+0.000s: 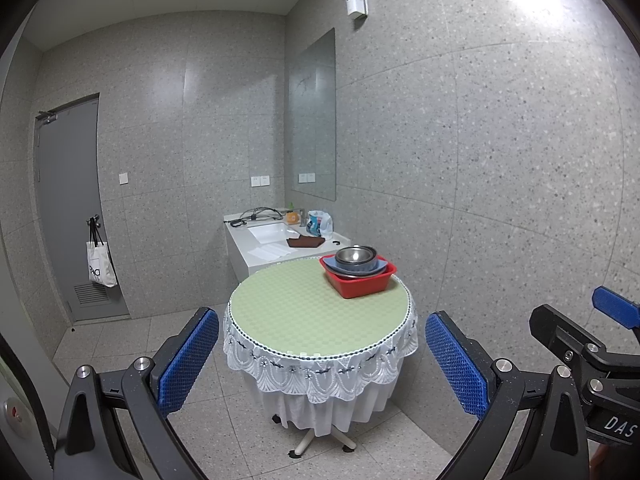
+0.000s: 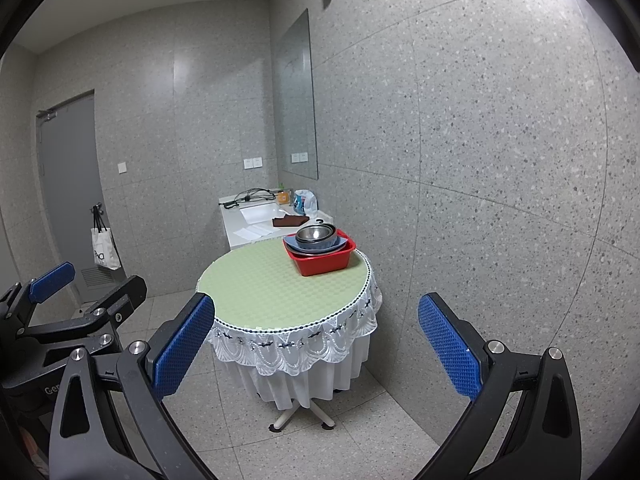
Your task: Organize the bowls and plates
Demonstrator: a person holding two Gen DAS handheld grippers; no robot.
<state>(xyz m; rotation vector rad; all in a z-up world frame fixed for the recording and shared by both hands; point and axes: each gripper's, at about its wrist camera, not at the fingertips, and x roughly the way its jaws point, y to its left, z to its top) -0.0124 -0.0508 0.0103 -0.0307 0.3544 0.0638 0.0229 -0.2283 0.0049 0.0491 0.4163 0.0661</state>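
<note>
A red plastic basin point(image 1: 360, 282) point(image 2: 324, 261) stands at the far right of a round table point(image 1: 304, 312) point(image 2: 272, 284) with a green top. In it lie a blue plate point(image 1: 380, 270) point(image 2: 340, 245) and stacked steel bowls point(image 1: 355, 256) point(image 2: 315, 234). My left gripper point(image 1: 322, 364) is open and empty, held well short of the table. My right gripper point(image 2: 316, 348) is open and empty too, beside the left one. The right gripper also shows at the right edge of the left wrist view point(image 1: 580, 332).
A white sink counter point(image 1: 280, 246) point(image 2: 264, 220) with a cloth, cables and a bag stands behind the table. A wall runs close on the right. A grey door point(image 1: 68, 208) with a hanging tote bag is at the left. The floor is tiled.
</note>
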